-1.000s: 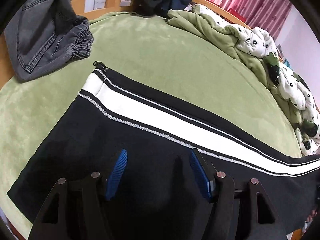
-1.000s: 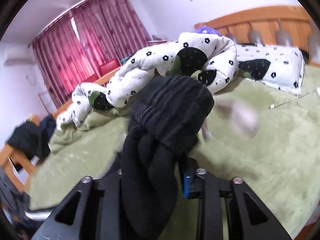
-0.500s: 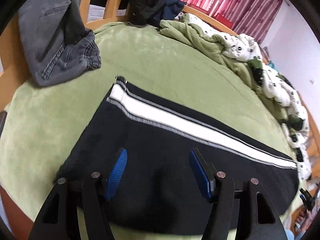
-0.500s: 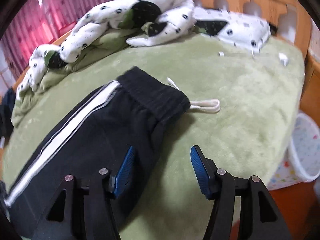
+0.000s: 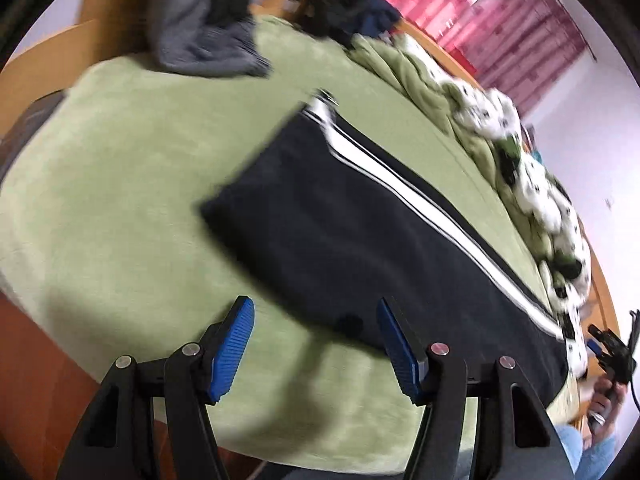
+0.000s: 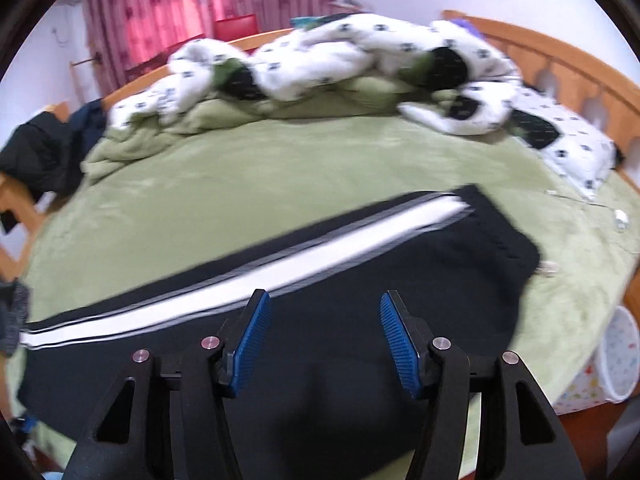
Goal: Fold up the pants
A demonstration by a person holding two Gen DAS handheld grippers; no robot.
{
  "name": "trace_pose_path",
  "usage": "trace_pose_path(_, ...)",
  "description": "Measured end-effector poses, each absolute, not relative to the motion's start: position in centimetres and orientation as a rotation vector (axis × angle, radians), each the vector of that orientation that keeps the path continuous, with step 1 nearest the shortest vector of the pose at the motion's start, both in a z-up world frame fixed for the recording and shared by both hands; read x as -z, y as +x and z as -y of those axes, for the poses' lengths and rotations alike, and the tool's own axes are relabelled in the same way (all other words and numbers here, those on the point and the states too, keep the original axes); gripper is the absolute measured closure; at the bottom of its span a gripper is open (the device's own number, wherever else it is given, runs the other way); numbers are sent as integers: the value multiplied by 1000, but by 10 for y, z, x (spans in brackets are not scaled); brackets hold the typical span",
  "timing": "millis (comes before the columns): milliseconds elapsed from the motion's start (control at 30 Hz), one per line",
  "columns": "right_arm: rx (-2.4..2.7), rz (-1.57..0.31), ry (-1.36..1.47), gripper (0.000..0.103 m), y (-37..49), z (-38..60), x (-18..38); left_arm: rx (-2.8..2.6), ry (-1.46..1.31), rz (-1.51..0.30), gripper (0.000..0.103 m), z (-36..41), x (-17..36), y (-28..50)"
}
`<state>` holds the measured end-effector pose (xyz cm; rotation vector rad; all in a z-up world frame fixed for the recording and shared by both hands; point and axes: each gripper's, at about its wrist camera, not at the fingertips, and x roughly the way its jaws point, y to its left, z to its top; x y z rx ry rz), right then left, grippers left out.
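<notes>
On green bedspread (image 5: pixel 132 184), black pants (image 5: pixel 360 216) spread flat, white stripe (image 6: pixel 280 264) along one side. Left gripper (image 5: pixel 316 340) released, empty. Right gripper (image 6: pixel 324 334) just opened, nothing between pads.

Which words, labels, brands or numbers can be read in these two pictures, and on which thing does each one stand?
None can be read. The black pants with white side stripe show no print or label. The white patterned bin bears only blurred coloured marks. The white quilt with black flower pattern carries no letters.
</notes>
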<state>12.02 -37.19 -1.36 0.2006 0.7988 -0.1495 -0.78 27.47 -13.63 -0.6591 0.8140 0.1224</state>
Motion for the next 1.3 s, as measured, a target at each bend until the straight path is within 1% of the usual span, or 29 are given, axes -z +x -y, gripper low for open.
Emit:
trace_pose_path(67,99,-799,188,46,122,345,5,-129,-690,-791,44,-288,140,-9)
trace_pose_path(100,83,-794,179,46,122,334,2,-141,-694,-785,48,-292,141,-8)
trace_pose_path(133,60,-786,166,46,121,319,-1,-160,-696,-775,55,-297,142,-7)
trace_pose_path(233,13,-780,126,46,121,280,-3,-176,-719,-768,56,-309,147,5)
trace_pose_path(300,-12,-780,105,46,121,261,2,-160,-727,-798,58,-314,155,21)
trace_pose_path(333,-29,-780,96,46,120,250,8,-174,-729,-788,67,-315,157,26)
trace_pose_path(367,-35,-783,94,46,120,244,12,-182,-728,-777,81,-319,157,25)
trace_pose_path(400,-43,-789,98,46,120,236,18,-164,-727,-768,87,-322,155,27)
trace_pose_path(433,-58,-799,110,46,120,230,27,-140,-735,-739,88,-325,149,24)
trace_pose_path(467,-66,-811,117,46,120,225,35,-135,-747,-662,88,-327,140,14)
trace_pose_path(500,-62,-834,116,46,121,222,44,-116,-705,-624,88,-325,131,8)
trace_pose_path(567,-53,-876,91,48,123,216,52,-143,-602,-679,86,-317,133,14)
trace_pose_path(600,-57,-877,78,48,122,213,52,-165,-603,-743,85,-316,146,20)
trace_pose_path(633,-55,-870,71,48,121,213,51,-177,-635,-781,79,-319,155,22)
trace_pose_path(667,-51,-861,68,48,120,212,50,-158,-720,-768,79,-326,164,17)
trace_pose_path(700,-55,-858,71,48,119,212,49,-126,-781,-732,77,-332,166,12)
trace_pose_path(767,-71,-852,82,48,115,211,48,-91,-855,-717,71,-340,169,10)
trace_pose_path(800,-67,-851,83,48,114,211,49,-85,-889,-717,70,-344,171,12)
trace_pose_path(867,-63,-861,81,48,113,211,50,-93,-901,-712,68,-346,173,16)
trace_pose_path(933,-60,-866,91,48,112,211,52,-102,-875,-716,62,-341,171,24)
trace_pose_path(967,-62,-867,95,48,111,212,53,-109,-867,-719,62,-339,170,25)
trace_pose_path(1033,-67,-871,97,48,108,213,54,-141,-868,-718,62,-333,167,26)
trace_pose_path(1100,-70,-877,90,48,104,213,54,-186,-866,-724,68,-332,166,31)
trace_pose_path(1133,-76,-875,82,48,101,214,53,-200,-850,-729,77,-331,163,33)
trace_pose_path(1233,-89,-841,79,48,90,217,48,-200,-764,-753,80,-327,146,38)
trace_pose_path(1300,-111,-824,88,48,84,224,50,-196,-692,-758,81,-320,121,46)
